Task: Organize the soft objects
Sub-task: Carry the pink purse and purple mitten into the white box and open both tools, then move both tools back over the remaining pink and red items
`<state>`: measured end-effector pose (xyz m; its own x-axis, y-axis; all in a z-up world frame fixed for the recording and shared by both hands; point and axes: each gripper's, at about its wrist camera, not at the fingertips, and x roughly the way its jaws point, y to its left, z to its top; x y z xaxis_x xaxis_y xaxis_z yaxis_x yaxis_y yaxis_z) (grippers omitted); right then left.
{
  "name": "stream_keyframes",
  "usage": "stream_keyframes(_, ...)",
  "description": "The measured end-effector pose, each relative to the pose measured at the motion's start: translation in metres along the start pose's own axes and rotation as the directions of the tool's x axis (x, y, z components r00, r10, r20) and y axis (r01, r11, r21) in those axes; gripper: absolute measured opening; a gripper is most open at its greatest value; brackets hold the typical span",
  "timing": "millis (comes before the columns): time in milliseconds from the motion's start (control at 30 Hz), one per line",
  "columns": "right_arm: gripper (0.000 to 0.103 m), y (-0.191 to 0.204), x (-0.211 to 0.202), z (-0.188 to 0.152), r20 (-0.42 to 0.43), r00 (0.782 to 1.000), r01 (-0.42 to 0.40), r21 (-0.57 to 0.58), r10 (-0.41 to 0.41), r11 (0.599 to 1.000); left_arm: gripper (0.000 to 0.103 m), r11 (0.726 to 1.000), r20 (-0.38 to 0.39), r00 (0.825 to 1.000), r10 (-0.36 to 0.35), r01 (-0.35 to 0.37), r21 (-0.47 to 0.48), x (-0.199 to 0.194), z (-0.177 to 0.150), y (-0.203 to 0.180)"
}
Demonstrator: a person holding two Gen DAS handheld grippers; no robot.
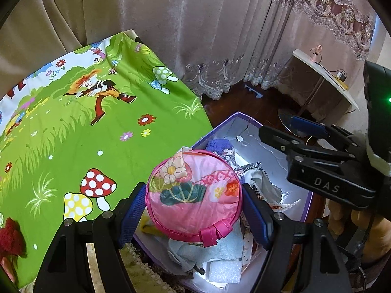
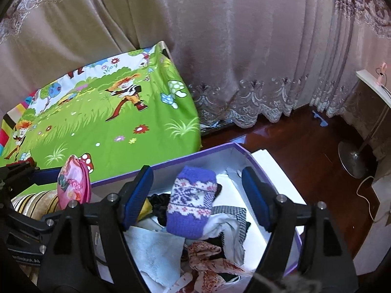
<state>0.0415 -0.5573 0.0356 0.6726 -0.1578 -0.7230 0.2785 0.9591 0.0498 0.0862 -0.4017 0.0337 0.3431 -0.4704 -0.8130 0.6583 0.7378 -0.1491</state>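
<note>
Pink pouch (image 1: 194, 196), one; box (image 2: 171, 162), one

Box (image 2: 246, 156) crammed with cloths; free far corner.

- right gripper (image 2: 196, 196) open, empty, over purple box (image 2: 195, 152)
- purple knit sock (image 2: 191, 201) inside box, atop the clothes
- pink round pouch (image 2: 72, 183) at box's left edge

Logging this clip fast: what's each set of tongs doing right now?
Left tongs: closed on the pink round pouch, above the purple box.
Right tongs: open, empty, over the box.
</note>
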Motion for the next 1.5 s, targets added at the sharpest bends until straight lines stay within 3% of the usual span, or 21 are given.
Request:
stream_keyframes(200,0.078,0.002,-0.011,-0.002,0.008,1.0,0.025,-0.027,-0.025,0.999,0.076,1.0,0.005,1.0,-0.014,0.014,0.005,0.002,0.001,-0.003)
stream_keyframes(367,0.079,0.006,-0.016,-0.004,0.007,0.999,0.039,-0.038,-0.039,0.999,0.084,0.999,0.014,1.0,-0.018,0.017,0.035,0.001,0.001,-0.01)
stream_keyframes(667,0.08,0.017,-0.024,-0.005,0.004,1.0,0.029,-0.056,-0.028,0.998,0.085,0.999,0.037,0.999,-0.027,0.028,-0.024,-0.014,-0.004,0.005)
stream_keyframes(1167,0.08,0.077,-0.04,-0.001,0.016,0.998,-0.06,-0.136,0.063,0.989,0.085,0.978,0.145,0.985,0.096,-0.066,-0.199,-0.08,-0.046,0.087)
stream_keyframes(1500,0.08,0.145,-0.046,-0.002,-0.027,0.977,-0.213,-0.209,0.212,0.954,0.085,0.916,0.173,0.96,0.221,-0.143,-0.376,-0.14,-0.105,0.168)
